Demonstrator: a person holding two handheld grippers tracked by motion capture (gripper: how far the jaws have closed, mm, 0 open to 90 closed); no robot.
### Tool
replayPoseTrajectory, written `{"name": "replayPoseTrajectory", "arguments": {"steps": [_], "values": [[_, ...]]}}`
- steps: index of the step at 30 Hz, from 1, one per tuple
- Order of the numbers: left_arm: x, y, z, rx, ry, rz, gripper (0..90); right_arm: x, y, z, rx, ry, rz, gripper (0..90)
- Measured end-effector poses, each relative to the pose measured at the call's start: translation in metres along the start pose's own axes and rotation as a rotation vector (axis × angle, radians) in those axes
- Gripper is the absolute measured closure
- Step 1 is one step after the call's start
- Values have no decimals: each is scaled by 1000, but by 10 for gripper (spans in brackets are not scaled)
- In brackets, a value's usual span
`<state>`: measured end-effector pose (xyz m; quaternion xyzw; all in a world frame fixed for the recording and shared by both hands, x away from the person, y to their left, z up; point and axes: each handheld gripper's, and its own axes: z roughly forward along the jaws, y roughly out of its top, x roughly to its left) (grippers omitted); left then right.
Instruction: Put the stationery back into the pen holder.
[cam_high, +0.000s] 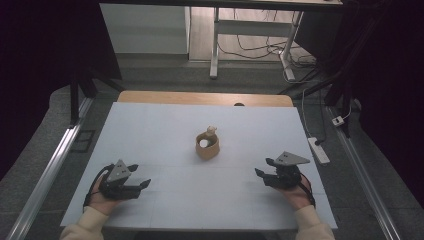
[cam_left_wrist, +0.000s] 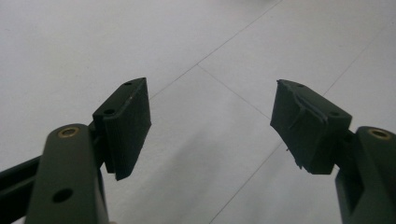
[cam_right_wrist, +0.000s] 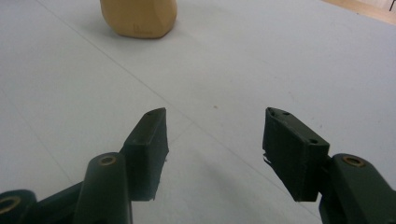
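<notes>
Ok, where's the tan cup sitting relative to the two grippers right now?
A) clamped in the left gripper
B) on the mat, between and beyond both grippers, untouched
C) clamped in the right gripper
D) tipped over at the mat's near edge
B: the tan cup stands upright mid-mat, apart from the open left gripper and open right gripper.

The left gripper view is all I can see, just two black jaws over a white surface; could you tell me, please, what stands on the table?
Observer: A tan holder stands near the middle of the white table, with a small figure at its far rim.
Operator: Thank you. Is the right gripper near it?
Observer: No, the right gripper is apart from it, at the table's near right, jaws open with nothing between them.
Operator: And where is my left gripper?
Observer: The left gripper sits at the near left, held in a hand.
</notes>
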<state>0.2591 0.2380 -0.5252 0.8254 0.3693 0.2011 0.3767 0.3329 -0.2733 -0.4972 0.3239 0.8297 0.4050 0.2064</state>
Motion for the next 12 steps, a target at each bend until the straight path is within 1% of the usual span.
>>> {"name": "replayPoseTrajectory", "arguments": {"steps": [1,7,12], "values": [[0,0,0,-1,0,-1,280,0,-1,0,7,-1,-7,401],[0,0,0,0,1,-2,279,0,-1,2,10,11,-6,398],[0,0,-1,-1,1,-1,280,0,-2,2,17,11,-8,392]]}}
